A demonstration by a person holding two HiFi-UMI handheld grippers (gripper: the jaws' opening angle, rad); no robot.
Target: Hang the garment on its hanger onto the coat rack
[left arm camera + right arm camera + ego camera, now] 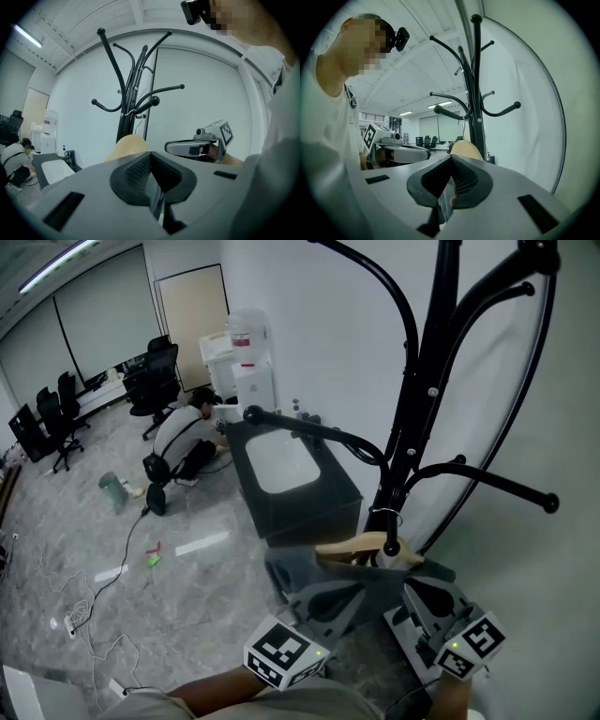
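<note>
Both the left gripper (349, 594) and the right gripper (419, 596) were pinched shut on the garment (291, 570), its hanger (352, 546) lying sideways just above them in the frame, beside the coat rack (417, 418)

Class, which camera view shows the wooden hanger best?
The head view: it shows the wooden hanger from above, most of its length, with its wire hook close to the coat rack. The left gripper view and the right gripper view each show only a rounded tan piece of it.
</note>
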